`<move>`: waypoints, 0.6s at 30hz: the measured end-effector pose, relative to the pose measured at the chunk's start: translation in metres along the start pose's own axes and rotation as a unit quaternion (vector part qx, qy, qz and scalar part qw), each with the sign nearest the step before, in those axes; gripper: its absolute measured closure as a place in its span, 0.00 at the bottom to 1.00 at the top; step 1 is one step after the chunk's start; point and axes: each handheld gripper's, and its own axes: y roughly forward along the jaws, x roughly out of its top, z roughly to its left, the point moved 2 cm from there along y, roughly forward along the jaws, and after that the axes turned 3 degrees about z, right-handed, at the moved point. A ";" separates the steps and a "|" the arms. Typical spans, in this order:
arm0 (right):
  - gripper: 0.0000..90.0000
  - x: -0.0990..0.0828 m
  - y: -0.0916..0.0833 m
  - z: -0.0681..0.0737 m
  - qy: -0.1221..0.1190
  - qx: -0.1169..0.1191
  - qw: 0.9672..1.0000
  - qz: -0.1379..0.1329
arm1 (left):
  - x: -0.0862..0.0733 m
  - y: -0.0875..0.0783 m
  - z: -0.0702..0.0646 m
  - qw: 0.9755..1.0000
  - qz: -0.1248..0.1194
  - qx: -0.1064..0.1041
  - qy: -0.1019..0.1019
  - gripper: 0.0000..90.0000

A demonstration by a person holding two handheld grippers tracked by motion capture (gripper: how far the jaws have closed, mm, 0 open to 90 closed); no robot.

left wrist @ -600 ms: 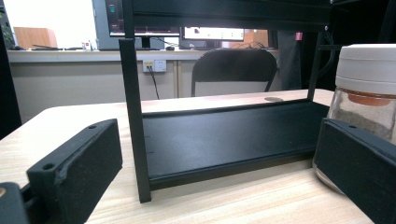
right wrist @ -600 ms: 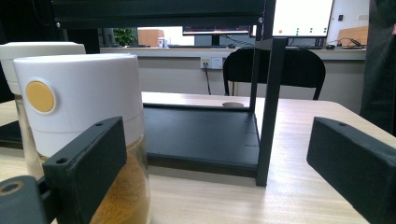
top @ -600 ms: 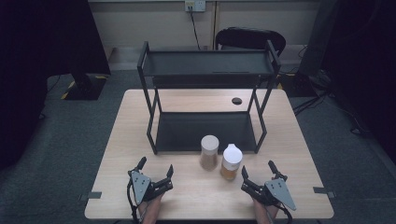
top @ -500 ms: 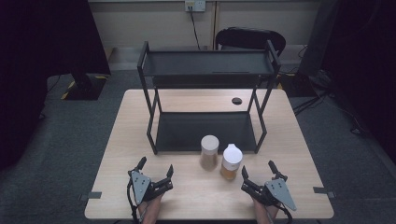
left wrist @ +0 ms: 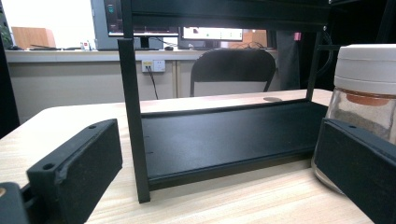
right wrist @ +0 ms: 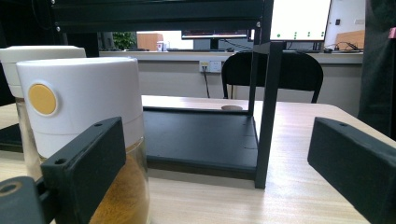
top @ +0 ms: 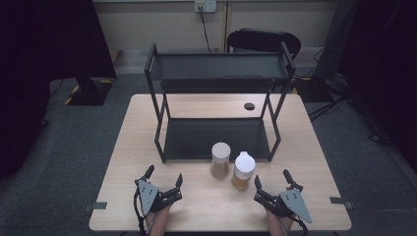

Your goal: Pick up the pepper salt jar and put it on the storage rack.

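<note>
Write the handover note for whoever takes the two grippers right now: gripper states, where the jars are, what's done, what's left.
Left gripper: open, holding nothing, low over the table's near edge.
Right gripper: open, holding nothing, just right of the yellow-spice jar.
Jars: the yellow-spice jar, with a white lid, and the brown-spice jar stand upright side by side on the table, in front of the black rack.
Done: nothing yet; both rack shelves are bare and neither jar is gripped.
Left: probably grip each jar and set it on the rack; the yellow-spice jar is nearest the right gripper.
</note>
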 end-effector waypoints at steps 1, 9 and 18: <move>0.03 0.000 0.000 0.000 0.000 -0.001 1.000 0.000 | 0.000 0.000 0.000 1.000 0.000 0.000 0.000 0.00; 0.03 0.000 0.000 0.000 0.000 0.001 1.000 0.000 | 0.000 0.001 0.001 1.000 -0.001 -0.007 0.000 0.00; 0.02 0.000 0.000 0.000 0.000 0.000 1.000 0.000 | 0.005 0.001 0.002 1.000 -0.006 -0.024 -0.003 0.00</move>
